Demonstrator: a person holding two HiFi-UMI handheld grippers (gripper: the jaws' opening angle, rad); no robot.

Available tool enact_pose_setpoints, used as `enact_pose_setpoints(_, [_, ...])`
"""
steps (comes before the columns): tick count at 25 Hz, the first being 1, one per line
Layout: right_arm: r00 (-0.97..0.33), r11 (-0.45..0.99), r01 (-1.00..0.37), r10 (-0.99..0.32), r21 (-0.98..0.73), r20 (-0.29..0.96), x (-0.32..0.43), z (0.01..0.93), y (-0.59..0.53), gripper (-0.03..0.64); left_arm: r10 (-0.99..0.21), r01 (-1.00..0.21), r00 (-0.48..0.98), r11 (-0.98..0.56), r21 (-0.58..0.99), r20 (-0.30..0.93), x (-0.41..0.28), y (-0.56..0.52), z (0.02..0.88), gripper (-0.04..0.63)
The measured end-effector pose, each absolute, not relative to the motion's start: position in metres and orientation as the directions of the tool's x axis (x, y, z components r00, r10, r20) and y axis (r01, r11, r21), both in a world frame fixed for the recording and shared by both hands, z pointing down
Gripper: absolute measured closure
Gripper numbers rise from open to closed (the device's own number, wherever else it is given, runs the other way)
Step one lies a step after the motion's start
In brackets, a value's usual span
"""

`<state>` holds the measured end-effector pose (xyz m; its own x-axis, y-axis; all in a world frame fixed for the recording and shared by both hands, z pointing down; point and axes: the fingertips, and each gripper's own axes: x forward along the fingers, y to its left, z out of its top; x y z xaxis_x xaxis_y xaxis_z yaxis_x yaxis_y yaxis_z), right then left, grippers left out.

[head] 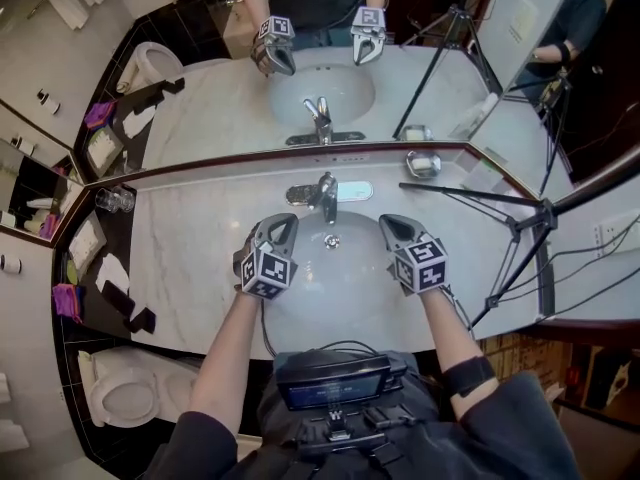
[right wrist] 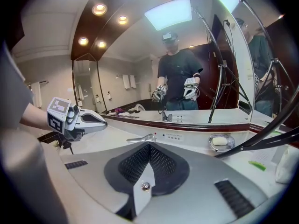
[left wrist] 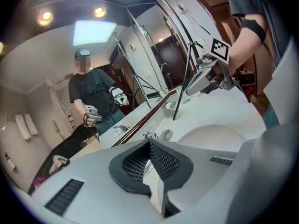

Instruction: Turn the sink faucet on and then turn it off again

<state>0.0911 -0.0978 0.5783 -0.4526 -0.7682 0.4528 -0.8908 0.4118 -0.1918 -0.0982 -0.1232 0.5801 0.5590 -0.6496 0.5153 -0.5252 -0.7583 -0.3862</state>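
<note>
The chrome faucet (head: 323,197) stands at the back rim of the white sink basin (head: 340,298), its lever pointing forward. My left gripper (head: 282,225) hovers over the basin's left side, just short of the faucet, its jaws shut with nothing between them. My right gripper (head: 390,226) hovers over the basin's right side, also shut and empty. In the left gripper view the shut gripper (left wrist: 148,147) points at the faucet base (left wrist: 166,135), with the right gripper (left wrist: 205,76) beyond. In the right gripper view the shut gripper (right wrist: 148,149) faces the faucet lever (right wrist: 141,138).
A soap dish (head: 423,163) sits on the marble counter (head: 190,258) right of the faucet. A black tripod (head: 520,230) stands on the counter's right part. A glass (head: 114,200) sits far left. A mirror (head: 330,78) backs the counter. A toilet (head: 125,396) is at lower left.
</note>
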Motion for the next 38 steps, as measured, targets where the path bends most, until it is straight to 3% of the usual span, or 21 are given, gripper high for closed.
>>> enact_pose_setpoints(7, [-0.45,0.417,-0.892,-0.777,-0.177,0.44,0.094,0.568,-0.09,0.598,-0.691,-0.683,0.551,-0.695,-0.224,0.467,-0.121,-0.114,0.549,0.595])
enact_pose_setpoints(13, [-0.447,0.417,-0.893,-0.78,-0.169,0.438,0.092,0.563,-0.081,0.598,-0.726,-0.804,0.554,-0.594,0.035,0.407,-0.153,-0.11,0.536,0.595])
enact_pose_setpoints(27, [-0.448,0.439,-0.889,-0.767,-0.133,0.46,0.089,0.572,-0.065,0.598,-0.751,-0.836,0.522,-0.545,0.066,0.404,-0.172,-0.087,0.537,0.595])
enact_pose_setpoints(35, [-0.425,0.581,-0.798,-0.73,0.159,0.535,0.066,0.579,-0.072,0.59,-0.752,-0.838,0.503,-0.545,0.027,0.426,-0.17,-0.091,0.545,0.595])
enact_pose_setpoints(38, [-0.42,0.644,-0.712,-0.712,0.282,0.563,0.053,0.595,-0.081,0.526,-0.754,-0.84,0.502,-0.543,0.028,0.423,-0.168,-0.094,0.543,0.595])
